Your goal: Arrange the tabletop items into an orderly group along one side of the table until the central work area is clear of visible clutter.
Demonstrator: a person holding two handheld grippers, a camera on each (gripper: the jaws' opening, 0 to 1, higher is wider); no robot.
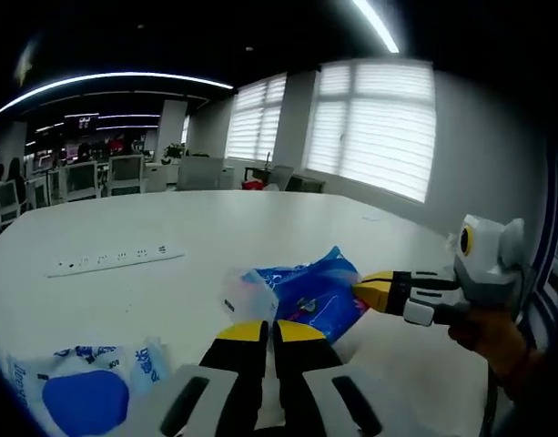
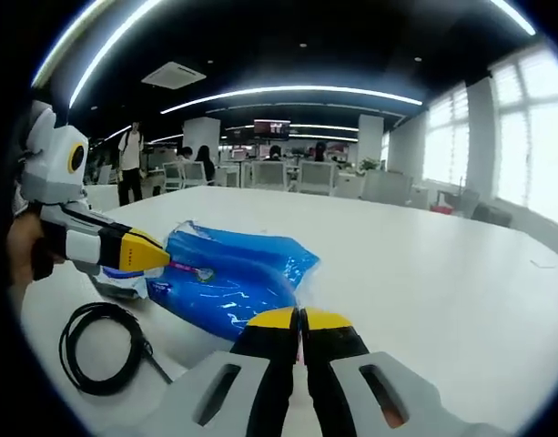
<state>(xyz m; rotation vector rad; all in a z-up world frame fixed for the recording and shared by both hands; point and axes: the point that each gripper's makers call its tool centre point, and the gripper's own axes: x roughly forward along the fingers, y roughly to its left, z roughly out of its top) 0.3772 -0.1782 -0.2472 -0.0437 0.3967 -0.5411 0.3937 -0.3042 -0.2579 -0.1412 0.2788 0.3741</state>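
Gathering the loose items is the step in hand, as I judge it: my left gripper (image 1: 271,330) and right gripper (image 2: 301,317) both point at the blue plastic pack (image 2: 226,278), which lies on the white desk (image 2: 424,264) just ahead of them. In the left gripper view, the left jaws stand together with nothing between them, their yellow tips just short of the pack; the right gripper reaches in from the right, its tip touching the pack's edge. In the right gripper view, the right jaws likewise stand closed and empty, and the left gripper's yellow tip meets the pack's near corner. A coiled black cable (image 2: 101,346) lies beside the pack; a second blue-and-white pack (image 1: 83,387) and a white power strip (image 1: 115,259) lie well apart. The next move, I judge, calls for parting one pair of jaws to clamp the pack's crinkly edge.
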